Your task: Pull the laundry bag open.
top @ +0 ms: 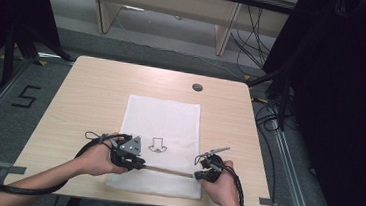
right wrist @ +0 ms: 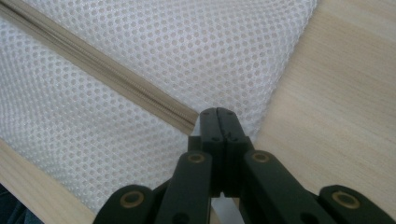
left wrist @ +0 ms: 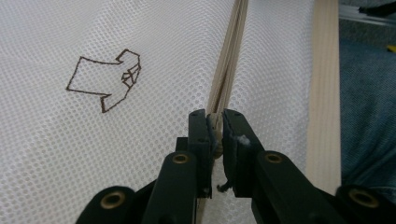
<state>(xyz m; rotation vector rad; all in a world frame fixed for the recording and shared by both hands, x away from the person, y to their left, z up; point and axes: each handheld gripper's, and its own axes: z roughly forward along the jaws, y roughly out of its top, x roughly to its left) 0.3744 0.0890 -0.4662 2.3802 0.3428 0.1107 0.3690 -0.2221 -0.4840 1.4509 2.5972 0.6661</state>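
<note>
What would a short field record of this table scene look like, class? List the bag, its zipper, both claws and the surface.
surface: wooden table
bag: white mesh bag, flat on the table, small outline drawing on it
zipper: tan zipper, running across the bag's near end between the claws
left claw: jaws clamped on the zipper pull
right claw: jaws shut at the zipper's other end, at the bag's edge

mesh bag [top: 163,131] on table [top: 96,90]; zipper [top: 167,171] along near edge; arrow mark [top: 157,145] behind zipper
</note>
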